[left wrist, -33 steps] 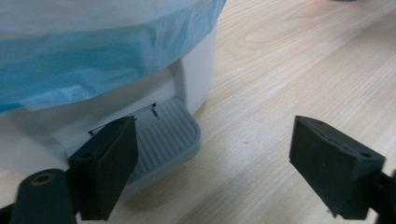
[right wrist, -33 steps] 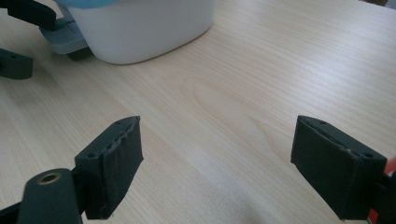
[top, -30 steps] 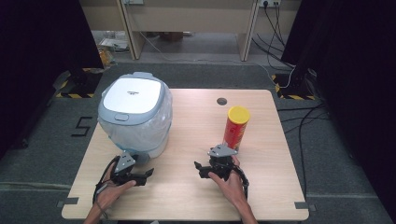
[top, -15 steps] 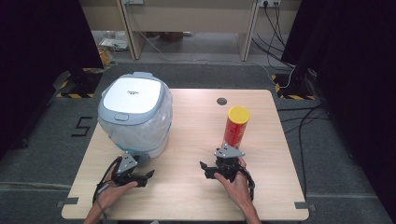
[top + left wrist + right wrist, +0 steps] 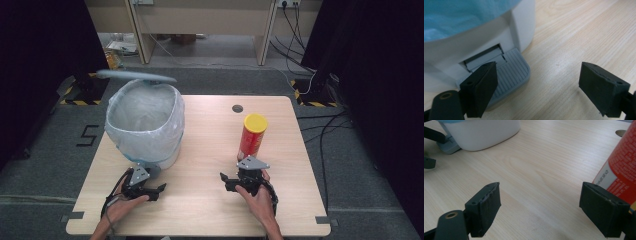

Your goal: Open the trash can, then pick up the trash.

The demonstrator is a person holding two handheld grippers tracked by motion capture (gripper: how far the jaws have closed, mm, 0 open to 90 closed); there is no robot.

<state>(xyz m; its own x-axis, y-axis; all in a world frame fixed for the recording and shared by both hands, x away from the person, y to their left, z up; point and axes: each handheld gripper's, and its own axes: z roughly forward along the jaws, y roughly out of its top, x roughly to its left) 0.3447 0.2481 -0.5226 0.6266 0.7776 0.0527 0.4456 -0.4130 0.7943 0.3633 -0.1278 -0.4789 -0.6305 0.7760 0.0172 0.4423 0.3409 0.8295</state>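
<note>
A white pedal bin [image 5: 145,125] lined with a pale blue bag stands at the table's left, its grey lid [image 5: 135,76] swung up at the back. My left gripper [image 5: 159,191] is open at the bin's foot. In the left gripper view [image 5: 537,82] one jaw lies over the ribbed grey pedal [image 5: 509,72] and the other hangs over bare wood. A red can [image 5: 252,137] with a yellow cap stands upright right of centre. My right gripper [image 5: 225,182] is open just in front of it, with the can [image 5: 621,165] beside its right jaw.
The wooden table [image 5: 210,215] has a round cable hole [image 5: 237,108] near its far edge. In the right gripper view the bin [image 5: 481,132] and its pedal [image 5: 449,146] sit at the far left. Dark floor with cables surrounds the table.
The bin's lid has swung from shut to upright, showing the bag inside. The right gripper has shifted slightly right and nearer, beside the can. The left gripper has barely moved.
</note>
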